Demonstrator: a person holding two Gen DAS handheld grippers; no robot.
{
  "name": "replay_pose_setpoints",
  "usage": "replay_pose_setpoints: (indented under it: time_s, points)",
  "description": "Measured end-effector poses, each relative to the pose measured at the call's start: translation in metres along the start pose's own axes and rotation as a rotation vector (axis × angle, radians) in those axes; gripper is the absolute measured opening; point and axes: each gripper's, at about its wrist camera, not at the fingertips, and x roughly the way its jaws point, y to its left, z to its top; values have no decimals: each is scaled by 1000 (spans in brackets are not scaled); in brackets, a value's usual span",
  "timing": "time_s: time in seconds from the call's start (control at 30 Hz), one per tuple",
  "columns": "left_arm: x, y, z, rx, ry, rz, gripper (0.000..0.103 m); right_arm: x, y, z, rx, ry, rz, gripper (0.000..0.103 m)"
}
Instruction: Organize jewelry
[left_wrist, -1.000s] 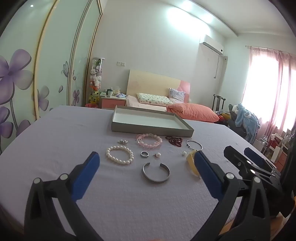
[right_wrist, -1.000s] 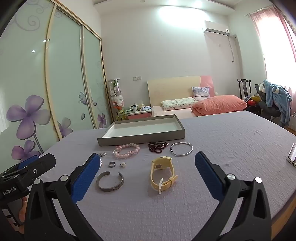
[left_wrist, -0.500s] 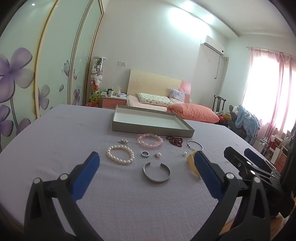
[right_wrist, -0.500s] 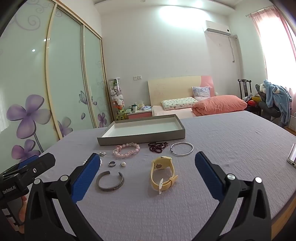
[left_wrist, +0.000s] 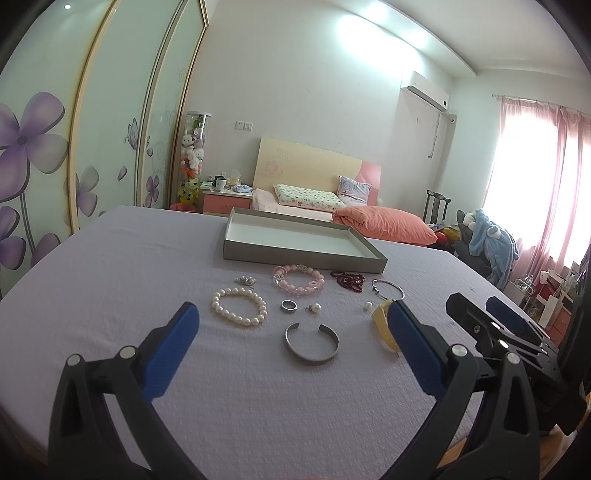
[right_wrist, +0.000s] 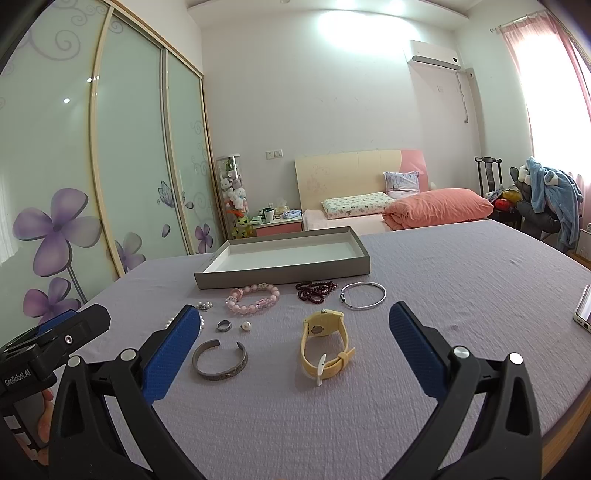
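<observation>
Jewelry lies on a lilac table before a grey tray (left_wrist: 258, 254) (right_wrist: 280, 274). I see a pearl bracelet (left_wrist: 238, 306), pink bead bracelet (left_wrist: 297, 279) (right_wrist: 253, 298), dark red beads (left_wrist: 348, 279) (right_wrist: 314, 288), thin silver bangle (left_wrist: 388, 289) (right_wrist: 363, 295), silver cuff (left_wrist: 311, 343) (right_wrist: 220, 360), ring (left_wrist: 289, 305) (right_wrist: 224, 325), pearl earring (left_wrist: 314, 307) (right_wrist: 246, 325) and yellow watch (right_wrist: 325, 343) (left_wrist: 384, 325). My left gripper (left_wrist: 291, 347) is open, short of the cuff. My right gripper (right_wrist: 295, 347) is open, short of the watch.
A phone (right_wrist: 583, 310) lies at the table's right edge. A small silver charm cluster (left_wrist: 245, 281) sits left of the pink bracelet. The other gripper shows at the right of the left wrist view (left_wrist: 495, 332). A bed and wardrobe stand behind the table.
</observation>
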Motion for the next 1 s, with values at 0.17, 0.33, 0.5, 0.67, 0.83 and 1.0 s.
replay_pose_setpoints:
  time_s: [0.17,0.33,0.5,0.67,0.83,1.0]
  points:
    - [0,0,0,-3,0,0,99,0,0,0,-1,1,1,101]
    - [0,1,0,-3,0,1,99,0,0,0,0,1,0,101]
    - [0,1,-1,-5,0,0,99,1,0,0,0,1,0,101]
    - [0,2,-1,-6,0,0,99,1,-1,0,1,1,0,101]
    - [0,2,-1,-7,1,0,99,2,-1,0,0,1,0,101]
    - [1,2,0,-8,2,1,99,2,-2,0,1,2,0,101]
